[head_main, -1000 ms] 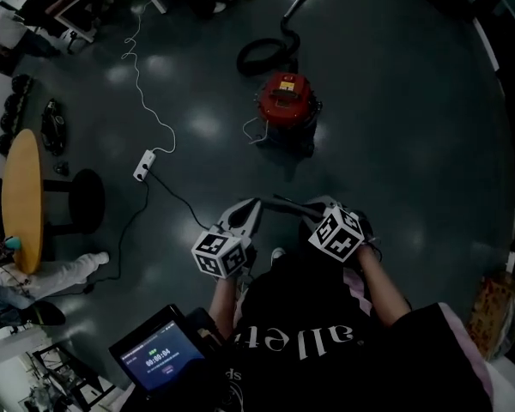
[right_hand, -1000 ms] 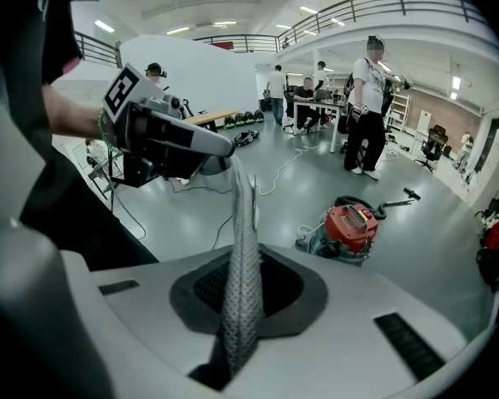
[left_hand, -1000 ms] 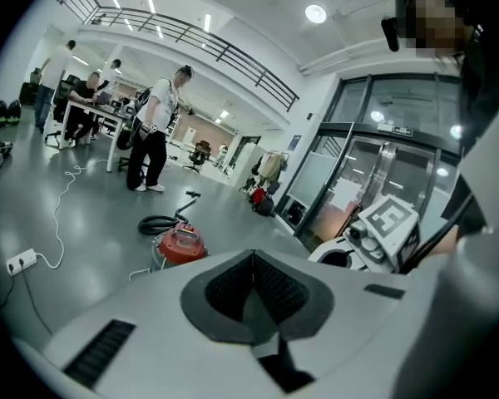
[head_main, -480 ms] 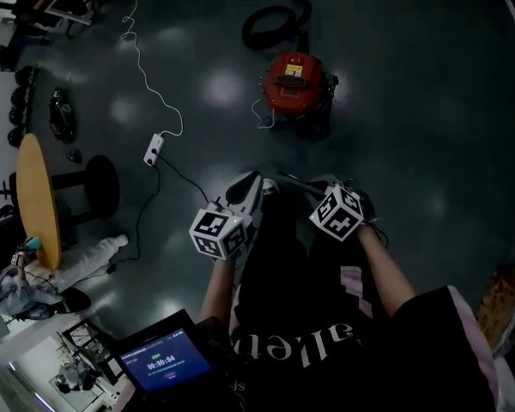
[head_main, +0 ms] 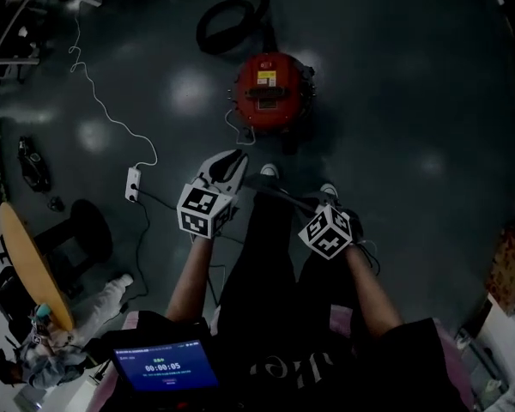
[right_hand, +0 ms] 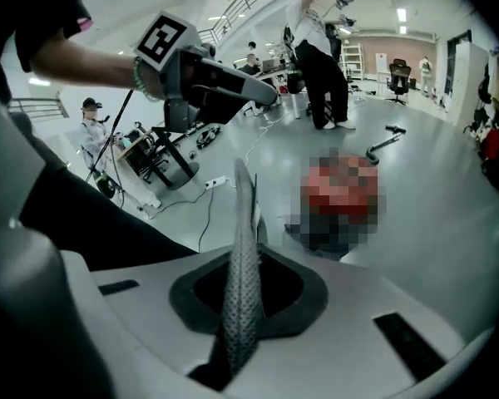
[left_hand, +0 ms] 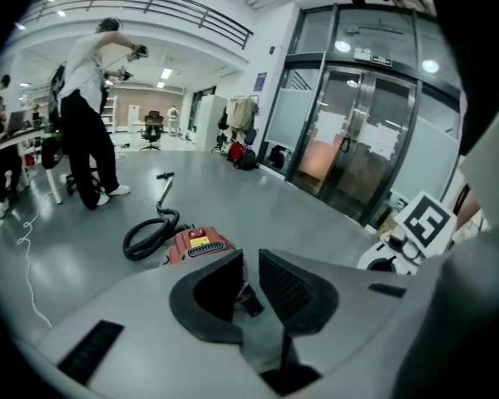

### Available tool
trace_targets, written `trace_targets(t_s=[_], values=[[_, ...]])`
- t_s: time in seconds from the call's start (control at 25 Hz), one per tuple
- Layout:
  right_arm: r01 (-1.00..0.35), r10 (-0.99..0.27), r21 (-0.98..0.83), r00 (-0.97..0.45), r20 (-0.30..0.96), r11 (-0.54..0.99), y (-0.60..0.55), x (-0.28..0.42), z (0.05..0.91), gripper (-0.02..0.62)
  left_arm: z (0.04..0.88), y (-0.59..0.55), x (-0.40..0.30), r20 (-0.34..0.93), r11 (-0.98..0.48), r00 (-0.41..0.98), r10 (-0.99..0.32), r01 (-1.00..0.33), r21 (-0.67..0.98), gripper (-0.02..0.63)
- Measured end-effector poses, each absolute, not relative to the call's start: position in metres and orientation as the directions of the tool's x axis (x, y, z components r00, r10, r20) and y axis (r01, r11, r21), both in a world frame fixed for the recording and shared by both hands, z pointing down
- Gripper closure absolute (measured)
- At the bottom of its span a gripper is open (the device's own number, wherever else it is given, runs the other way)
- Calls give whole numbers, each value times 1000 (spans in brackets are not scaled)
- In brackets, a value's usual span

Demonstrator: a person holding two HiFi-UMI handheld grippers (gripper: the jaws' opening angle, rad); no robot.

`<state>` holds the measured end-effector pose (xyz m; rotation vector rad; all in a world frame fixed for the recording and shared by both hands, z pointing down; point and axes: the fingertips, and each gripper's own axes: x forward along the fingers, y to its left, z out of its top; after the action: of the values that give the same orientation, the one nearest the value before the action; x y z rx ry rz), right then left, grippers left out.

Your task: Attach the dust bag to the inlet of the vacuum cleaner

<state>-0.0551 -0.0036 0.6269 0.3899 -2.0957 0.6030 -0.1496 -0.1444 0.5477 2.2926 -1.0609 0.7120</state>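
- Red vacuum cleaner [head_main: 270, 88] stands on the dark floor [head_main: 412, 101] ahead of the person's feet, with the black hose [head_main: 223, 22] coiled beyond it.
- Clamped: right tongs [right_hand: 243, 260] are closed on the dust bag [right_hand: 241, 306]. It is a thin grey textured sheet, seen edge-on and rising out of the jaws.
- Parted: left tongs [left_hand: 249, 266] have just been opening. The gap is narrow and the pads press on nothing. A small dark shape sits low in the gap; can't tell what it is.
- Head view only: the bag reads as a dark strip [head_main: 285, 194] running from the right tongs toward the tip of the left tongs. It hangs over the person's legs, well short of the vacuum cleaner. Whether it touches the left tongs can't be told there.
- Left gripper view only: it shows the vacuum's top grille and yellow label, and the wand [left_hand: 162, 185] lying on the floor. A standing person [left_hand: 87, 115] is at left, glass doors [left_hand: 366, 131] at right.
- Right gripper view only: the left tongs sit at upper left, apart from the bag's top edge.
- Head view also shows a white power strip [head_main: 132, 184] and cable [head_main: 112, 120] on the floor, left of the vacuum cleaner.
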Motion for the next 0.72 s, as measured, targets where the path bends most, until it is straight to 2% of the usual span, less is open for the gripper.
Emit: trace_targets(t_s=[0.24, 0.4, 0.72], values=[[-596, -85, -281, -510, 856, 752, -18, -73, 676, 557, 623, -208, -166, 693, -748, 621, -367, -640, 177, 465], [-620, -68, -303, -502, 862, 724, -24, -83, 707, 557, 669, -242, -163, 747, -849, 608, -269, -516, 114, 442], [-585, -7, -337, -506, 863, 737, -37, -97, 759, 557, 741, -304, -145, 809, -937, 556, -188, -348, 22, 408]])
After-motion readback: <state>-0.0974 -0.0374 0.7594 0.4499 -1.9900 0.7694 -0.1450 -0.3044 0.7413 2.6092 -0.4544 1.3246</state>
